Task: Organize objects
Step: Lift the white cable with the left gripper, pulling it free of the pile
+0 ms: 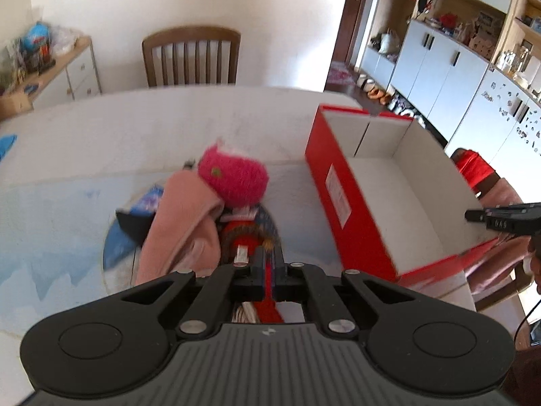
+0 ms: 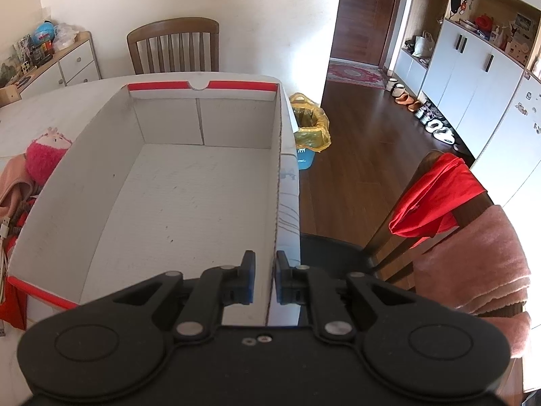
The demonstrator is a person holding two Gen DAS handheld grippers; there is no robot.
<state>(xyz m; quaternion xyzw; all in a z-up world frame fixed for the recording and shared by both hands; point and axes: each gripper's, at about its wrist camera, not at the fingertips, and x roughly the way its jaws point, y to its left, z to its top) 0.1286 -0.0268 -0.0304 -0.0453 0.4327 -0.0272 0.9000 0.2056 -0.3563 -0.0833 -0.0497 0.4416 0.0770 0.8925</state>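
Observation:
My left gripper (image 1: 267, 270) is shut on a red and blue patterned cloth (image 1: 270, 226) at the near end of a pile on the table. In the pile lie a pink towel (image 1: 182, 226), a fuzzy magenta item (image 1: 233, 179) and a red piece with a white label (image 1: 241, 237). To the right stands a red shoe box (image 1: 341, 196), white inside, with nothing in it (image 2: 189, 196). My right gripper (image 2: 264, 270) is shut on the box's right wall near its front corner, with one pad on each side. It shows at the right edge of the left wrist view (image 1: 473, 216).
A wooden chair (image 1: 191, 55) stands behind the white table (image 1: 101, 128). Right of the table another chair (image 2: 436, 189) carries a red cloth and a pink towel. A bin with a yellow bag (image 2: 309, 125) sits on the floor past the box. A white cable (image 2: 4, 226) lies left of the box.

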